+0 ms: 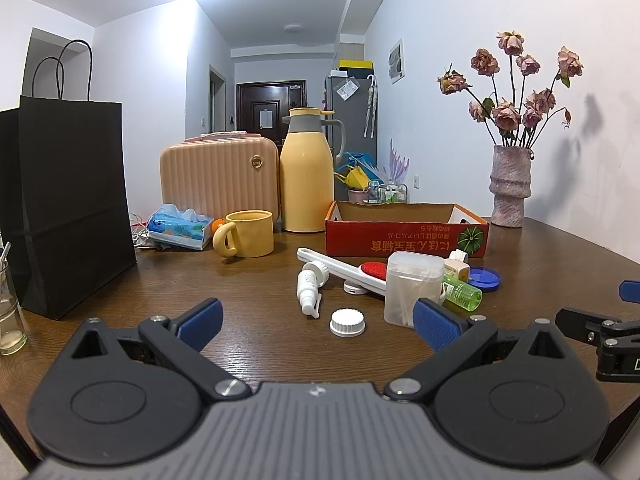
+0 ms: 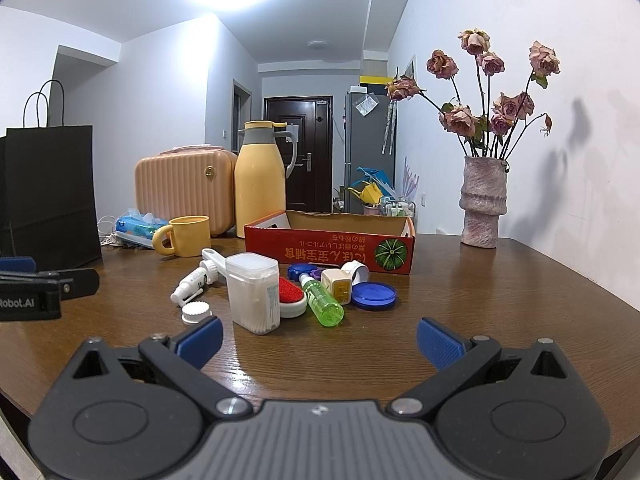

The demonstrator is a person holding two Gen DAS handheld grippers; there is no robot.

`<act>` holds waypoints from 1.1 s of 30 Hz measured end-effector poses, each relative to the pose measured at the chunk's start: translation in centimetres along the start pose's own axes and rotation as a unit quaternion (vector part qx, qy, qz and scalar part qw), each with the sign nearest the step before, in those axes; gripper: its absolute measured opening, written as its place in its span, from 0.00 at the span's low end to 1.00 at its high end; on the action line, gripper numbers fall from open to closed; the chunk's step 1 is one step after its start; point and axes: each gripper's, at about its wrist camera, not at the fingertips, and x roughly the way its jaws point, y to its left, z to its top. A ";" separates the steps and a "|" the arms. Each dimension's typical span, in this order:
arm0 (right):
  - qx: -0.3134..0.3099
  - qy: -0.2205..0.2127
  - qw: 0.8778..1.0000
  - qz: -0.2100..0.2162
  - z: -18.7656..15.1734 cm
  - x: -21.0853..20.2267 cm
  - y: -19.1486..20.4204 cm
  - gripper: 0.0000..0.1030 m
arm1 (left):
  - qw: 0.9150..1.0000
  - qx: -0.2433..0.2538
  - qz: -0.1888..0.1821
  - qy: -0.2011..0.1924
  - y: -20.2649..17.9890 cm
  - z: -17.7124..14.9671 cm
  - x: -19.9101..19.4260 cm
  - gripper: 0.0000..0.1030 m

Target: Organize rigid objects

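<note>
Small items lie in a cluster on the brown table before a red cardboard box. Among them are a clear cotton-swab box, a white spray bottle, a white cap, a green bottle, a red-and-white brush, a blue lid and a cream dispenser. My left gripper is open, hovering in front of the cap. My right gripper is open, short of the green bottle.
A yellow mug, tissue pack, yellow thermos and pink case stand behind. A black paper bag and a glass are at left, a vase of dried roses at right.
</note>
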 end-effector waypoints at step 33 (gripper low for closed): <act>-0.011 0.032 0.999 0.015 0.3 5.5 0.2 1.00 | 0.999 -0.013 0.003 0.033 1.5 -0.2 5.1 1.00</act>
